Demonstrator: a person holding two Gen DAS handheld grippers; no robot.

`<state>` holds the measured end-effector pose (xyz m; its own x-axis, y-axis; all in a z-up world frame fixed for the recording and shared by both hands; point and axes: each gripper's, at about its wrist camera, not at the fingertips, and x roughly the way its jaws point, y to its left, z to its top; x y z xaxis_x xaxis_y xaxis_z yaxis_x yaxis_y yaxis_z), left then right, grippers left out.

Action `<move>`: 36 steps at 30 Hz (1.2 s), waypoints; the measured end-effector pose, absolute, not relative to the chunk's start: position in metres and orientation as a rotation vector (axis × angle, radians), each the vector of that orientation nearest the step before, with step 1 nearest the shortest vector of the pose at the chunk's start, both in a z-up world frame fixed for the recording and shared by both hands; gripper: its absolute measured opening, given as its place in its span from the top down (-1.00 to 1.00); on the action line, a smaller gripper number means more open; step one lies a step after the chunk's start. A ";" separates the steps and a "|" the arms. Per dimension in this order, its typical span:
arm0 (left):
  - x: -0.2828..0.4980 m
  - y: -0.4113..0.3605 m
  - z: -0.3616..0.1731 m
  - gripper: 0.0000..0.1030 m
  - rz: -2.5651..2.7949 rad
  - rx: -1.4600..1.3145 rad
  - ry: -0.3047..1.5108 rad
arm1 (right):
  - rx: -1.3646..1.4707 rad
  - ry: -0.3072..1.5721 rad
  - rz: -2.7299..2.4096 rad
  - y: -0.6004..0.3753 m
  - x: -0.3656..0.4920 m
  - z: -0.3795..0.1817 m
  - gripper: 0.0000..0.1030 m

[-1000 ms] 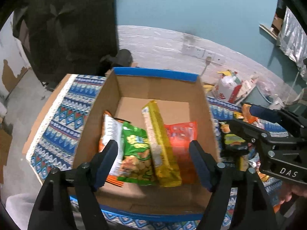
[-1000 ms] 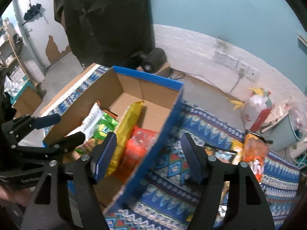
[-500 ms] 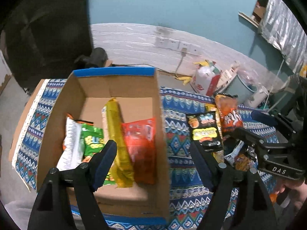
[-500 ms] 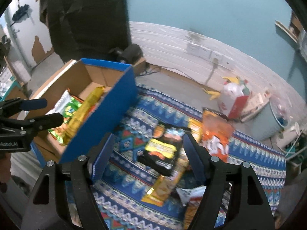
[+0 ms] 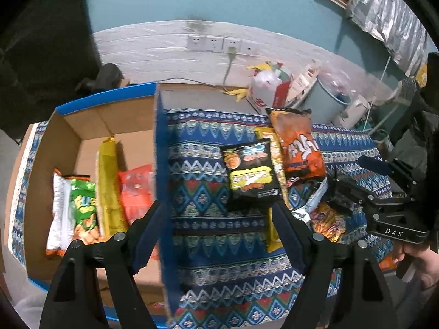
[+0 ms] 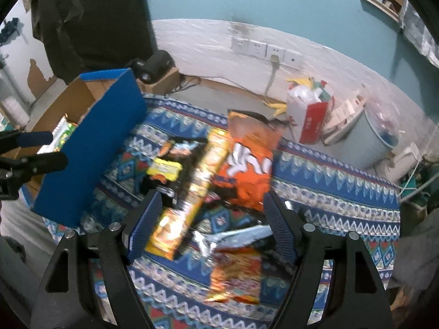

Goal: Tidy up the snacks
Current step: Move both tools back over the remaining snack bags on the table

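Note:
A cardboard box with blue outer walls holds a green bag, a long yellow pack and a red bag. To its right, loose on the patterned cloth, lie a black bag, an orange bag and a silver-topped bag. My left gripper hangs open over the box's right wall and the cloth, holding nothing. My right gripper is open above a long orange-yellow pack, the orange bag and the silver-topped bag, touching none.
The blue patterned cloth covers the table. Behind it are wall sockets, a white and red bag and a grey bin. A hand holds the right gripper's handle at the right edge.
Both grippers have swept to the right, from over the box to over the loose snacks on the cloth. Both stayed open and empty; the right's jaws stand slightly wider.

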<state>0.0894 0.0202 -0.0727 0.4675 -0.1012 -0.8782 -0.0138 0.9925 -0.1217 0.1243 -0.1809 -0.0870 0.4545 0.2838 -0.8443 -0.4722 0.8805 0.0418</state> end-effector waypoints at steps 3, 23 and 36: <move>0.095 0.009 -0.077 -0.56 -0.066 -0.105 1.097 | -0.228 1.008 0.471 -0.197 0.127 -0.092 -0.48; 0.148 -0.044 -0.142 -0.56 -0.118 -0.110 1.265 | -0.392 1.190 0.485 -0.281 0.176 -0.159 -0.48; 0.171 -0.051 -0.172 -0.56 -0.081 -0.112 1.308 | -0.408 1.251 0.569 -0.284 0.168 -0.198 -0.49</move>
